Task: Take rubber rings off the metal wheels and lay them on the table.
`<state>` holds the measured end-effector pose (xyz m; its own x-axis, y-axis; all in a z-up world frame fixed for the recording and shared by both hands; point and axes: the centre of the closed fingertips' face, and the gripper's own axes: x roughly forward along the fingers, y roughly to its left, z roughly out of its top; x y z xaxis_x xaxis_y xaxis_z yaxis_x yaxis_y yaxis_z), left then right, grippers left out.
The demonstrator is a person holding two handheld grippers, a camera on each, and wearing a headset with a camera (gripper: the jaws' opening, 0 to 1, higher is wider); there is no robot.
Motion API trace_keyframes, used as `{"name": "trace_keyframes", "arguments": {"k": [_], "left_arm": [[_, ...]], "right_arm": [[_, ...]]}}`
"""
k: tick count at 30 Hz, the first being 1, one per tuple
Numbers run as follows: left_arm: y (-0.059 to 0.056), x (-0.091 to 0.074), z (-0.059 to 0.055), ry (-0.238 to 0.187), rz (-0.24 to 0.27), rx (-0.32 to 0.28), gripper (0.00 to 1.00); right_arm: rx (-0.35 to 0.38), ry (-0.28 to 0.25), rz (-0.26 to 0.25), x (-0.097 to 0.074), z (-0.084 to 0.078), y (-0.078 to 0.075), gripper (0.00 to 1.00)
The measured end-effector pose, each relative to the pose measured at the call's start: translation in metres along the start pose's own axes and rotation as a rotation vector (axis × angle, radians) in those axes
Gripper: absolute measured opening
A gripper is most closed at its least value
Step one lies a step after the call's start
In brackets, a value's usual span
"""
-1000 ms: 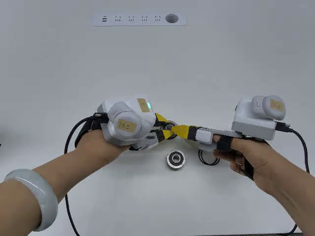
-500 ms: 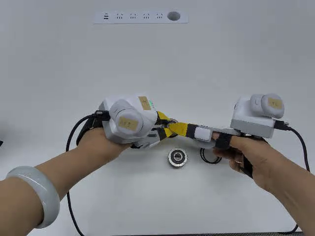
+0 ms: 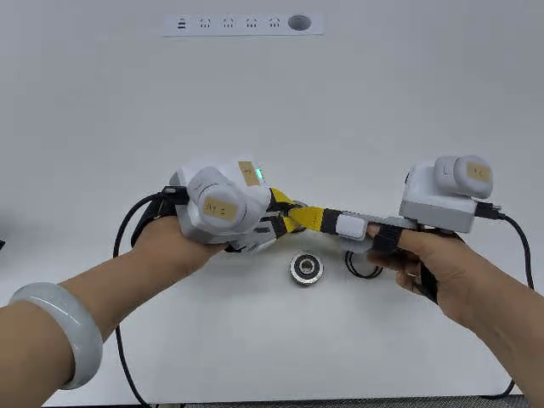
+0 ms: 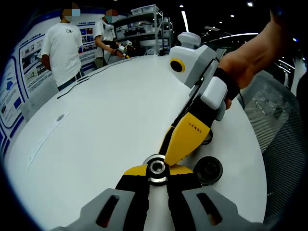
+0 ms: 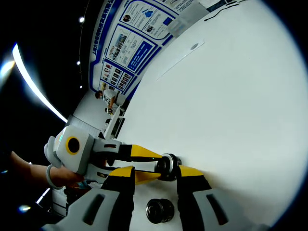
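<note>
A loose wheel (image 3: 305, 268) lies flat on the white tabletop (image 3: 382, 110), and everything else is placed from it. Just beyond it and a little to its left, raised off the tabletop, is the held wheel (image 5: 166, 166). The left gripper (image 3: 285, 223) reaches in from the loose wheel's left side and is clenched on this held wheel, with a yellow tip on either side of it. The right gripper (image 5: 158, 174) comes in from the loose wheel's right side. In its own view its two yellow tips sit one on each side of the held wheel, and in the left gripper view one tip touches the wheel's rim. I cannot tell whether they are pinching the rubber or only standing around it. Near the loose wheel's right side, apart from it, thin black rubber rings (image 3: 361, 267) lie flat on the tabletop, partly hidden under the right hand (image 3: 425, 263). Far beyond the loose wheel, at the back of the tabletop, lies a white power strip (image 3: 242, 24). Well to the loose wheel's near left, a pale bracelet (image 3: 59, 336) sits on the person's left wrist.
</note>
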<state>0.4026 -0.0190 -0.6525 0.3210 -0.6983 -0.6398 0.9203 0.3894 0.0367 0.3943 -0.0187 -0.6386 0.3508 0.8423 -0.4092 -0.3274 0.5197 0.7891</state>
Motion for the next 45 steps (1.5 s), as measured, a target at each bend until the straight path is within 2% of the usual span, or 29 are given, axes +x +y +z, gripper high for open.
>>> {"name": "trace_keyframes", "arguments": {"k": [14,25,33,45], "left_arm": [[0.0,0.0,0.0,0.0,-0.001,-0.001,0.13],[0.0,0.0,-0.001,-0.002,-0.002,-0.001,0.13],[0.0,0.0,-0.001,-0.002,-0.002,0.0,0.13],[-0.001,0.0,-0.001,0.0,-0.004,0.002,0.13]], "right_arm": [[0.002,0.003,0.01,-0.002,-0.002,0.003,0.35],[0.021,0.004,-0.037,-0.002,-0.001,-0.012,0.16],[0.008,0.008,-0.072,-0.002,-0.001,-0.02,0.06],[-0.001,0.012,-0.081,-0.003,-0.002,-0.021,0.02]]}}
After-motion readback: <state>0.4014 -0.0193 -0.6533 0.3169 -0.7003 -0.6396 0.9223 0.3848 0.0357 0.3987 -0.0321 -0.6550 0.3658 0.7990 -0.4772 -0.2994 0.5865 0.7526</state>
